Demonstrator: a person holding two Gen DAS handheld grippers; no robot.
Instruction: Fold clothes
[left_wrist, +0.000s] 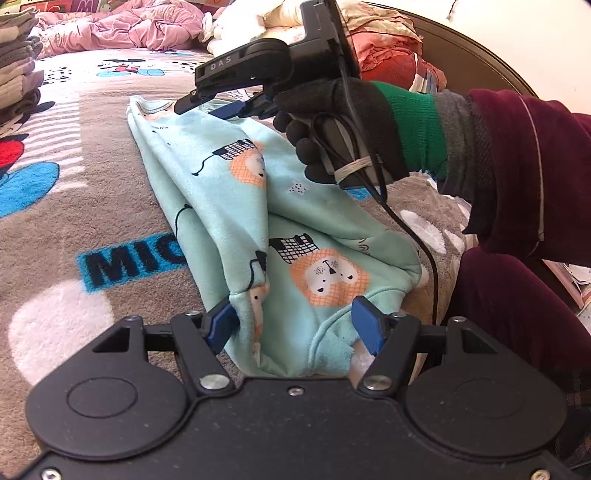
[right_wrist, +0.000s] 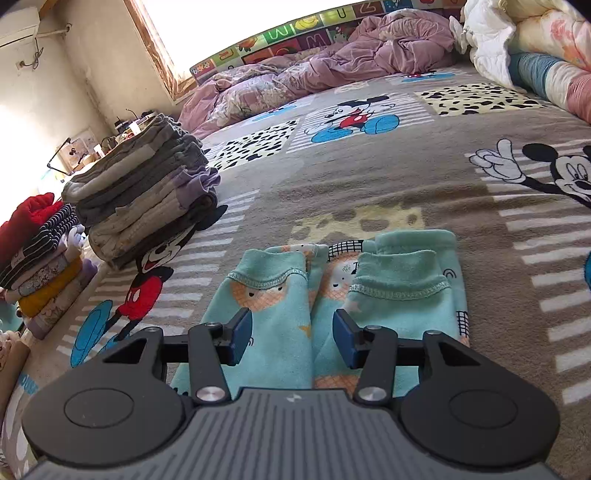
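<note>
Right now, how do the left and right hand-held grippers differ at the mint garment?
The left hand-held gripper sits at the waist end of the mint garment, bunched cloth between its open jaws. The right hand-held gripper is over the leg cuffs, which lie flat. Both are open.

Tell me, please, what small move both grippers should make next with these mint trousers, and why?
Probably close both grippers on the cloth. The left gripper stands open around the waist end of the mint trousers, and the right gripper stands open above the two cuffs, so neither seems to hold anything yet. A fold needs both ends gripped first.
</note>
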